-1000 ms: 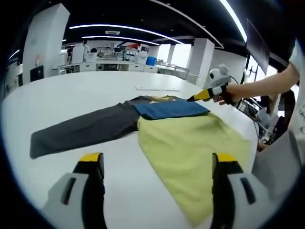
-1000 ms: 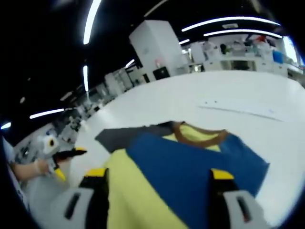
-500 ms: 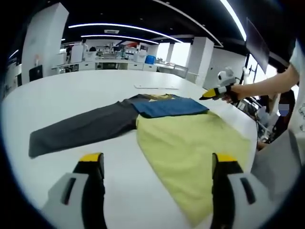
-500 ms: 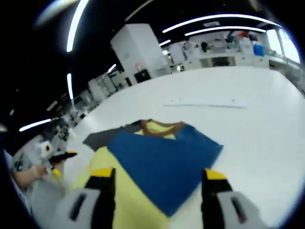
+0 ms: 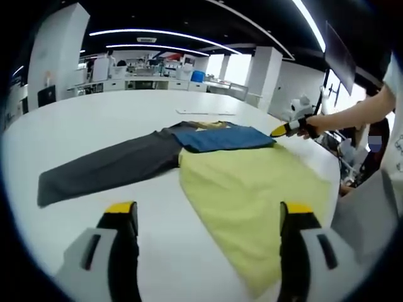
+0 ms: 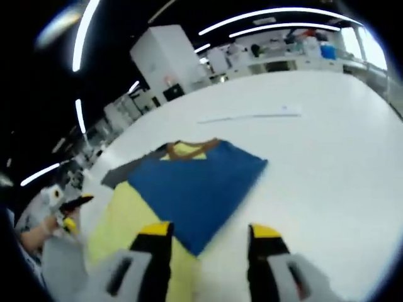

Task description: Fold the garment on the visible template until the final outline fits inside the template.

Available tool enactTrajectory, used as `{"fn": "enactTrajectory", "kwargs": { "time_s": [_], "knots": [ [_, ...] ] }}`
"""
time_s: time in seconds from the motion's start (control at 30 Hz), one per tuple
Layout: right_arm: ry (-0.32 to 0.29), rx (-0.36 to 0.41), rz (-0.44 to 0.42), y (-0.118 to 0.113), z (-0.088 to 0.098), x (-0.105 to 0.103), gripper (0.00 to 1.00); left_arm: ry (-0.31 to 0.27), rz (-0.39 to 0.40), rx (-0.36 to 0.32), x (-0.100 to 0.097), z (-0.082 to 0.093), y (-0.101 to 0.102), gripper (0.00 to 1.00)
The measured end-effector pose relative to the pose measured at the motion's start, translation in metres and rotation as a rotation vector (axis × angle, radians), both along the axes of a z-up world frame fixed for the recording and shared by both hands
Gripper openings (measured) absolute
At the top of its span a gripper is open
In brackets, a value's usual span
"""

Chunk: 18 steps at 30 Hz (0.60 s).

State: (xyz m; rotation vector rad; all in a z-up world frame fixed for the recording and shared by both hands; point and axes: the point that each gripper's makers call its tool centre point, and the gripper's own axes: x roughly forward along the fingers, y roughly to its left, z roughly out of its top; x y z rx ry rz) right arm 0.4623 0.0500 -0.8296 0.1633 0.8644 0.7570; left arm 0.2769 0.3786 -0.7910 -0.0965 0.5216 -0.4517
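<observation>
Right gripper (image 6: 204, 234) backs off the blue sleeve (image 6: 195, 182), jaws apart; left gripper (image 5: 208, 214) also apart. Next: fold grey sleeve (image 5: 104, 170).

No lettering, label or number is readable anywhere here (the far shelves and walls are too blurred).

Open-plan lab: benches (image 5: 135, 85), ceiling strip lights (image 5: 157, 33)
</observation>
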Motion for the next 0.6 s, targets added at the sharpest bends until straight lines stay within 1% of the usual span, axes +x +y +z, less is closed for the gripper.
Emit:
{"fn": "enactTrajectory", "kwargs": {
  "time_s": [0.07,0.1,0.17,0.23,0.33,0.37,0.4,0.5,0.53,0.57,0.6],
  "knots": [
    [0.031,0.017,-0.018,0.000,-0.002,-0.004,0.34,0.003,-0.003,0.006,0.000,-0.001,-0.001,0.91],
    [0.050,0.028,-0.031,-0.001,-0.003,-0.006,0.29,0.003,-0.003,0.007,0.000,-0.001,-0.001,0.91],
    [0.066,0.056,-0.032,0.000,-0.005,-0.007,0.20,0.005,-0.003,0.007,0.000,-0.001,-0.001,0.91],
    [0.091,0.066,-0.034,0.003,-0.009,-0.011,0.14,0.006,-0.002,0.007,0.000,-0.002,0.000,0.91],
    [0.105,0.087,-0.040,0.007,-0.008,-0.015,0.07,0.009,-0.003,0.011,-0.001,-0.003,-0.001,0.91],
    [0.115,0.106,-0.048,0.010,-0.006,-0.016,0.02,0.010,-0.003,0.012,-0.001,-0.003,-0.001,0.91],
    [0.113,0.105,-0.049,0.010,-0.006,-0.016,0.00,0.010,-0.003,0.013,-0.001,-0.003,-0.001,0.91],
    [0.104,0.098,-0.048,0.009,-0.005,-0.014,0.00,0.011,-0.001,0.014,-0.001,-0.002,-0.001,0.90],
    [0.088,0.078,-0.046,0.007,-0.005,-0.012,0.00,0.012,-0.001,0.014,-0.001,-0.003,-0.001,0.90],
    [0.081,0.075,-0.046,0.006,-0.004,-0.011,0.00,0.013,-0.001,0.016,-0.002,-0.003,0.000,0.90],
    [0.085,0.077,-0.049,0.005,-0.004,-0.011,0.00,0.013,-0.002,0.018,-0.002,-0.003,-0.001,0.90]
  ]
}}
